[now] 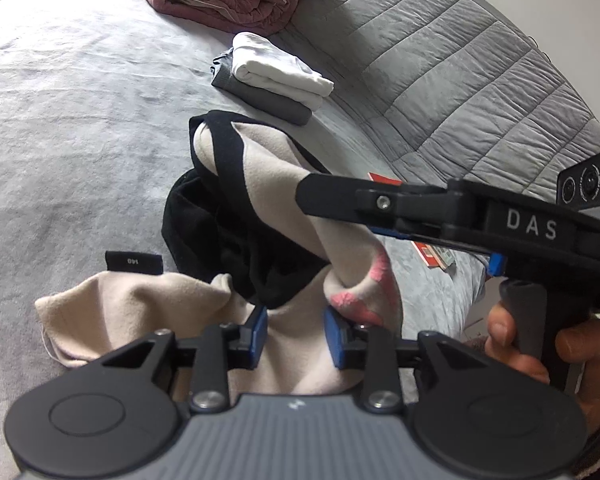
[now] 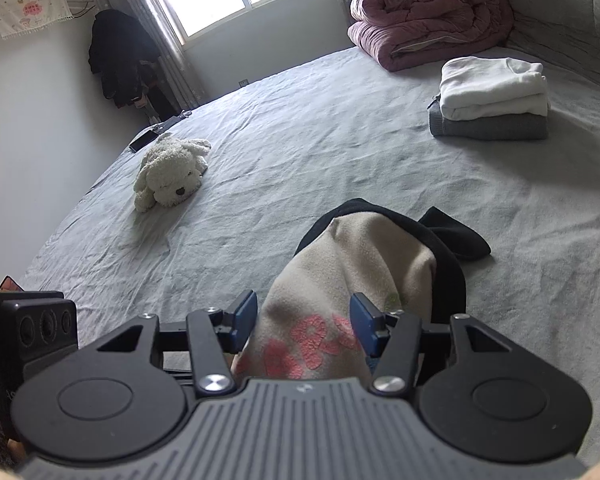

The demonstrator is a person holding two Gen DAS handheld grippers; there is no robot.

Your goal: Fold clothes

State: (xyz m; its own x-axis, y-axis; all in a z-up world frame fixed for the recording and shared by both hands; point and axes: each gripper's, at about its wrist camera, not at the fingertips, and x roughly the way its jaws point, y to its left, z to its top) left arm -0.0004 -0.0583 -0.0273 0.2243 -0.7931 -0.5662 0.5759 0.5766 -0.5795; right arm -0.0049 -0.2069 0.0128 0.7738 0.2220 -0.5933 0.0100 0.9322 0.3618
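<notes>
- Gripping a bunched beige sweatshirt (image 1: 292,344) with black lining, the left tool (image 1: 296,334) has its blue pads narrowed onto the cloth.
- Cloth also fills the right tool (image 2: 304,322), though its pads stand wider; whether it grips cannot be told.
- Judged mid-handling: the sweatshirt, lifted partly off the bed (image 2: 300,140), needs spreading flat.
- Beyond, a folded white and grey stack (image 2: 492,98) lies near a pink quilt (image 2: 428,16).

The garment (image 1: 284,216) is beige fleece with black trim and pink lettering. At 1 o'clock from it, a white folded top (image 2: 494,86) sits on a grey one (image 2: 488,126). At 12 o'clock lies a dusty-pink quilt (image 2: 432,12); at 10 o'clock, a cream plush dog (image 2: 170,174). The bedsheet (image 2: 300,152) is pale grey. Both grippers' pads (image 2: 244,316) are blue on black linkages.
</notes>
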